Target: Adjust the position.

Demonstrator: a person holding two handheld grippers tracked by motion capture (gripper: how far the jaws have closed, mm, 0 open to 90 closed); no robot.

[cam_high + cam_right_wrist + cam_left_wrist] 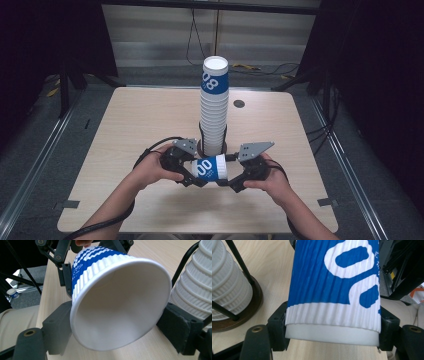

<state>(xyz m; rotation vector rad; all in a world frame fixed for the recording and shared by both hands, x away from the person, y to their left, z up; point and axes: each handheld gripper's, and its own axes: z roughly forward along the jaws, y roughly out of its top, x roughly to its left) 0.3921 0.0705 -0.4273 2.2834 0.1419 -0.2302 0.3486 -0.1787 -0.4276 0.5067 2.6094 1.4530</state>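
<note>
A blue-and-white paper cup [210,168] lies on its side above the bench [130,125], held between both grippers just in front of the tall cup stack [215,107] in its wire holder [242,302]. The left gripper [192,172] clamps its base end; the right gripper [231,176] grasps its open rim, its pads pressing either side.

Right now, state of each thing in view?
Blue-and-white paper cup: on its side, off the table, held at both ends.
Left gripper: shut on the cup's base end.
Right gripper: jaws at the cup's rim.
Cup stack: upright in its wire holder.
</note>
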